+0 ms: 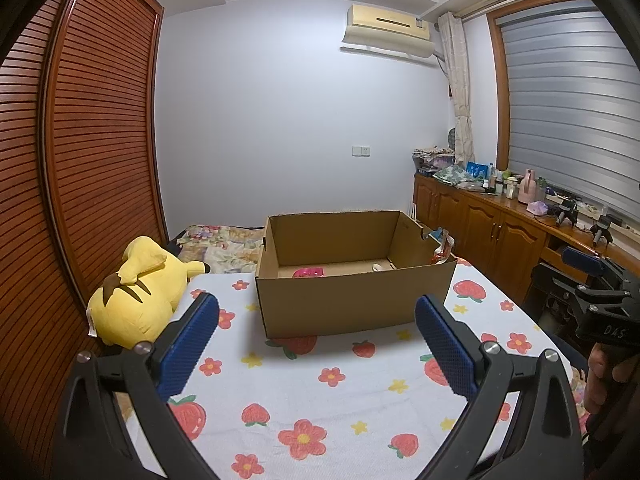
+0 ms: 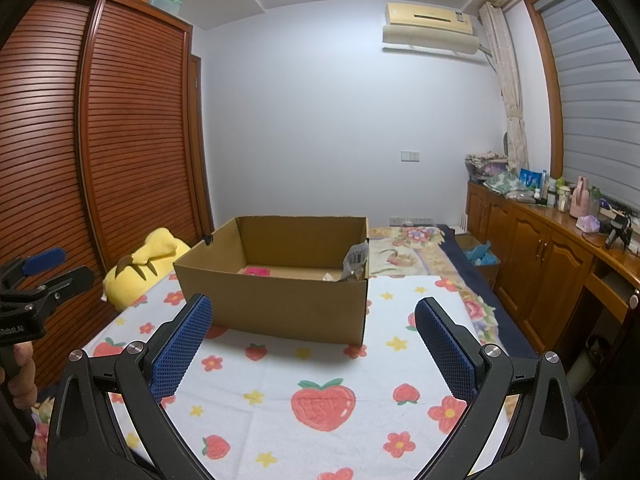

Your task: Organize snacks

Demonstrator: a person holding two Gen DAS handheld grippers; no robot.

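We hold both grippers low over the cloth (image 1: 320,400), a white sheet printed with strawberries and flowers. The left gripper (image 1: 316,336) has its blue pads (image 1: 188,348) spread wide, nothing between them. The right gripper (image 2: 314,338) is likewise spread wide and empty, its pads (image 2: 182,348) well apart.

Straight ahead of both, resting on the cloth, stands the box (image 1: 352,300), open at the top. From the left gripper it lies dead ahead and slightly right; from the right gripper it lies ahead and slightly left. Neither gripper touches it.

Inside the box, on its floor, we see a pink packet (image 1: 308,272) toward the far left part, and a small white item (image 1: 378,267) further right that is too small to identify. A red-and-white wrapper (image 1: 442,248) leans against the box's right wall, its top poking above the rim. In the right wrist view a crumpled grey bag (image 2: 356,262) with a barcode label stands in that same right near corner.

Left of the box, beyond the left gripper's left pad, lies a yellow plush (image 1: 136,292) at the cloth's edge, just beside the wardrobe (image 1: 80,160). Far to the right of the right gripper runs a cabinet (image 2: 540,264) with clutter on top.

In each view the other gripper shows at the frame's edge, gripped by a hand (image 1: 604,376).
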